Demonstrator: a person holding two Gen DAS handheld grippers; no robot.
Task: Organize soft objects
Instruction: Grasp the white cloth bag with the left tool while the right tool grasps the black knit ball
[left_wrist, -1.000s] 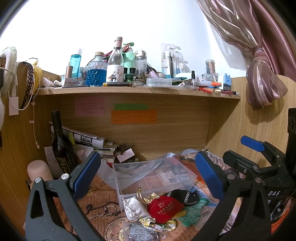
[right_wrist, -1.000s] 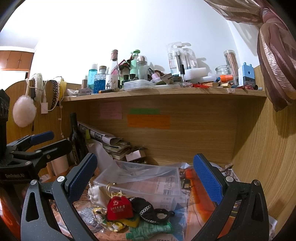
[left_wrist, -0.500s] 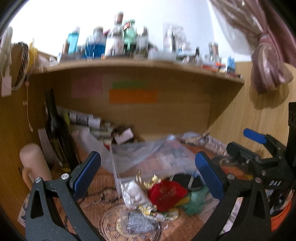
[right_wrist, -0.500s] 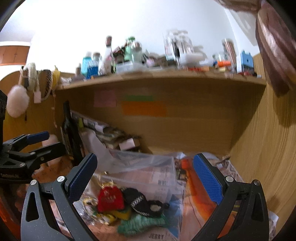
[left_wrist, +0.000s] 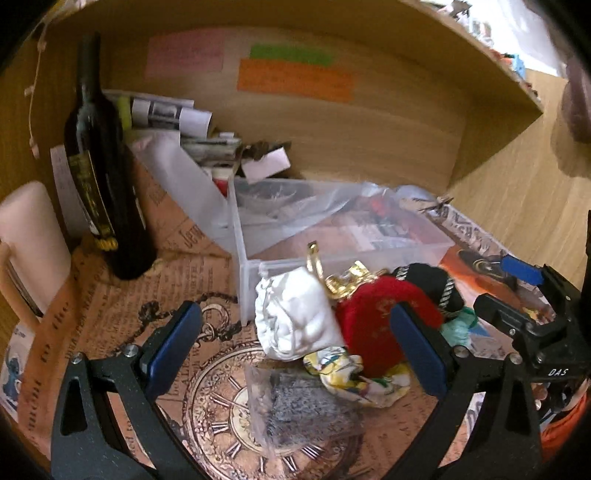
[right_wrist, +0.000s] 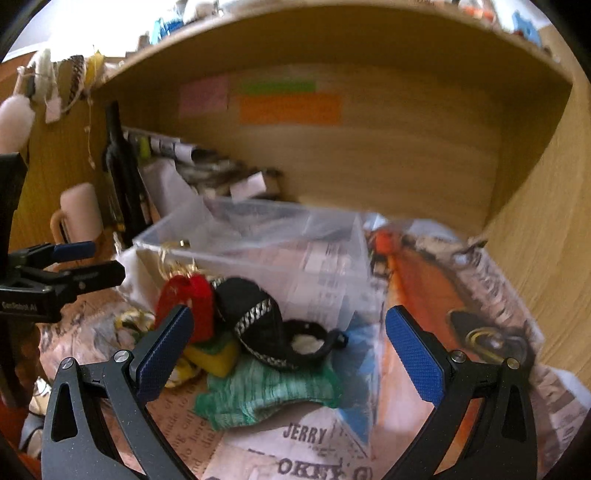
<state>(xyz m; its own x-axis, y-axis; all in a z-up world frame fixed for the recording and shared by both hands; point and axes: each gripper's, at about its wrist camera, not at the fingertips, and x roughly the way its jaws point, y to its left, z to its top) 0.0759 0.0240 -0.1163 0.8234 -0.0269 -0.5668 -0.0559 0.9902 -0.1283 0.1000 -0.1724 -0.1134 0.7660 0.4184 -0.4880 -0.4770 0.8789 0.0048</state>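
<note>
Both tongs gape empty: left gripper (left_wrist: 295, 349) over white pouch (left_wrist: 297, 319), right gripper (right_wrist: 290, 347) over black pouch (right_wrist: 258, 319). Heaped pouches tangle; cords likely snag neighbours.

One clear plastic box (left_wrist: 332, 254) sits on the desk. In front of it lies a heap of soft things: one white pouch (left_wrist: 299, 317), one red pouch (left_wrist: 373, 321), one black cap (right_wrist: 255, 317), one green cloth (right_wrist: 258, 391), one yellow sponge (right_wrist: 216, 356) and one grey sachet (left_wrist: 299, 410) (the blur could hide more). One dark bottle (left_wrist: 99, 166), one pink mug (left_wrist: 29, 236), three sticky notes.
</note>
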